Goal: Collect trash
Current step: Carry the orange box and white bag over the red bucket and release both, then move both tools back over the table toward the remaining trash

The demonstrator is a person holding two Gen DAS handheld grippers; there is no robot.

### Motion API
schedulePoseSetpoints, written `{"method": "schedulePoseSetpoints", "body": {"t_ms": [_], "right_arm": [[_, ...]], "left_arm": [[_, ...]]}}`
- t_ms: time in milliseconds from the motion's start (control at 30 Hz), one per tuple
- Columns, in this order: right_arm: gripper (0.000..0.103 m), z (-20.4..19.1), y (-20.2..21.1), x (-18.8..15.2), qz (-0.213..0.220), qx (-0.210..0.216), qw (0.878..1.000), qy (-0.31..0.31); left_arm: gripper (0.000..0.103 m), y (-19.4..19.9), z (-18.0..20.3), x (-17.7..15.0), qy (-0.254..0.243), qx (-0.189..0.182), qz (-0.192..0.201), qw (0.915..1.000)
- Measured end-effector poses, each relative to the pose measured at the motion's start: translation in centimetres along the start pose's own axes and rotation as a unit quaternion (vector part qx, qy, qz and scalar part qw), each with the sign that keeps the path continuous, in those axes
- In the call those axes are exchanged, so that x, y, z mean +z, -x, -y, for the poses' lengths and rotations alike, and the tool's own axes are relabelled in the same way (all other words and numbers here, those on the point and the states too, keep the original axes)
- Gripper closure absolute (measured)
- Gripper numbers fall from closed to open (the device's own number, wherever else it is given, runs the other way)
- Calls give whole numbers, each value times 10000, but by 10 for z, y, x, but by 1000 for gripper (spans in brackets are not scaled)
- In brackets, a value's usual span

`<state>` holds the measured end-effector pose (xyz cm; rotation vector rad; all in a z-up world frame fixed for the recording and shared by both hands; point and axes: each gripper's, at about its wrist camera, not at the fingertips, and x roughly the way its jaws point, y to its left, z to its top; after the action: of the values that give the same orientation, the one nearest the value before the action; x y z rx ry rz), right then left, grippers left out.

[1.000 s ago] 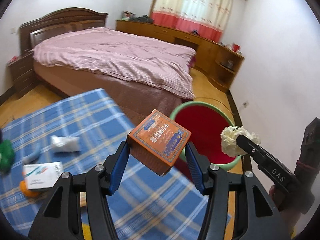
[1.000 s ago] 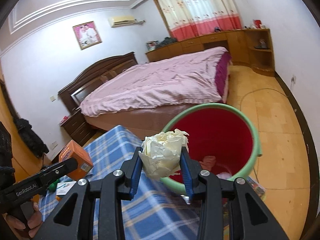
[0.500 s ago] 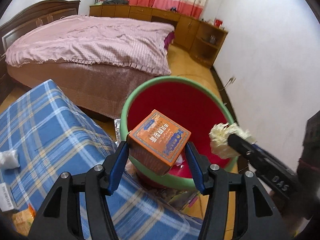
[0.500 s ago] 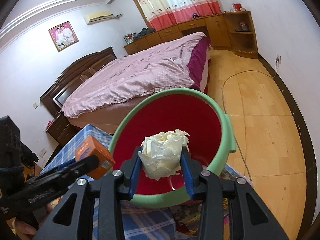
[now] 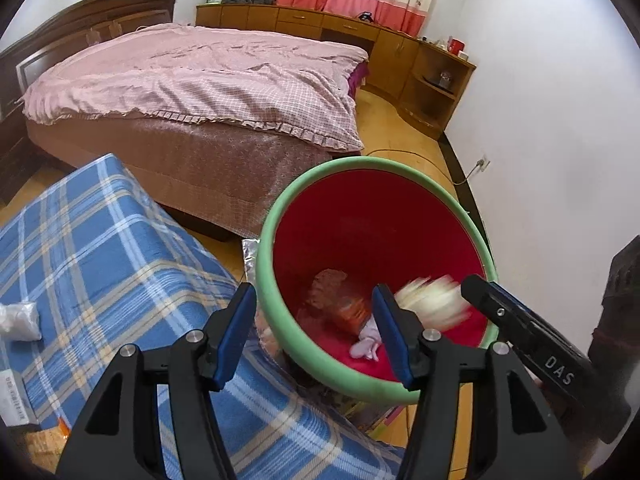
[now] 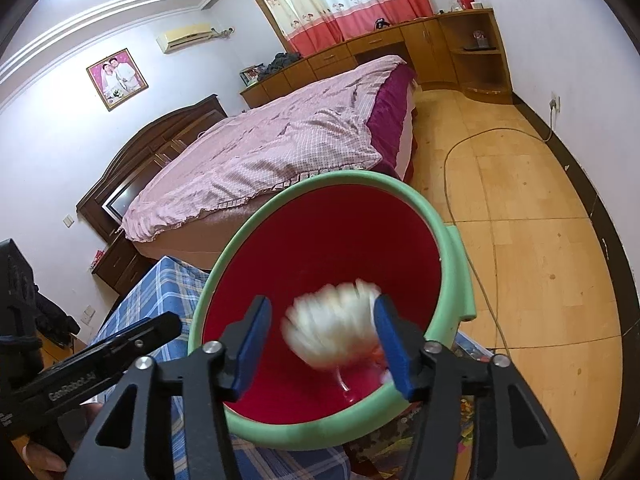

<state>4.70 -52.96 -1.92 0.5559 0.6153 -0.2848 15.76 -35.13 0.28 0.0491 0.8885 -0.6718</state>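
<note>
A red bin with a green rim (image 5: pixel 280 216) (image 6: pixel 452 248) stands on the floor by the blue plaid table. My left gripper (image 5: pixel 314 332) is open and empty over the bin's near edge. The orange box (image 5: pixel 346 312) lies inside the bin among other scraps. My right gripper (image 6: pixel 320 344) is open above the bin. The crumpled white paper ball (image 6: pixel 332 324) is a motion blur between its fingers, loose and falling; it also shows in the left wrist view (image 5: pixel 430 294).
The blue plaid tablecloth (image 5: pixel 100 248) holds a white wad (image 5: pixel 18 322) and a white carton (image 5: pixel 16 396) at the left. A pink-covered bed (image 5: pixel 208 76) stands behind. A cable (image 6: pixel 472 216) runs over the wooden floor. Papers lie under the bin.
Both grippers have opened over the bin. The orange box has dropped from the left gripper into the bin. The paper ball has left the right gripper's grip and is falling.
</note>
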Motion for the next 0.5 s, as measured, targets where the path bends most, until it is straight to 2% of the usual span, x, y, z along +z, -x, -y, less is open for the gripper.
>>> {"method": "schedulePoseSetpoints", "body": {"t_ms": [500], "right_arm": [[30,-28,18,-14,53,202,9997,158]], "left_arm": [[43,66,-42,-19,506,417,334,9973]]}}
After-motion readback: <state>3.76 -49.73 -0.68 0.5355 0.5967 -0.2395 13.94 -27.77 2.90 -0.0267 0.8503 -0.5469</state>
